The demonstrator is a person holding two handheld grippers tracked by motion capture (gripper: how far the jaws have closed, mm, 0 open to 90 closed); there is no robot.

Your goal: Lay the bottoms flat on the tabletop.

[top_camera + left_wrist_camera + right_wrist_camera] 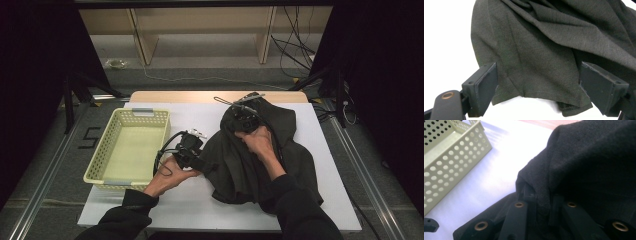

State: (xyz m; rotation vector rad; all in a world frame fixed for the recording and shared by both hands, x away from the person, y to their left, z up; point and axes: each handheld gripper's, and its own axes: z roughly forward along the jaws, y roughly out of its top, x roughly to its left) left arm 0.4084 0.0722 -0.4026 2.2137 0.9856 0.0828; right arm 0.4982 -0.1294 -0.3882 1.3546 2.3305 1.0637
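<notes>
A dark grey garment [260, 160] is found spread in loose folds on the white table top [200, 210], with both grippers engaged at it.

The left gripper [201, 161] is held low at the garment's left edge. In the left gripper view its jaws are seen standing wide apart, and a hemmed corner of the garment [541, 75] lies between them on the table; neither pad is pressed against the cloth, so this gripper is recorded as released.

The right gripper [245, 119] is positioned at the far part of the garment, beyond the left gripper, with the person's hand [260, 142] wrapped around its body. In the right gripper view its jaws are seen drawn close together, and a bunched fold of the garment [541, 205] is pinched between them. This gripper is recorded as clenched on the cloth, which is draped over and beside the jaws.

A perforated cream basket [107, 150] is noted on the table just to the left of the left gripper, and it is apart from the garment. Its side wall [451, 160] is also seen in the right gripper view, to the left of the jaws.
</notes>
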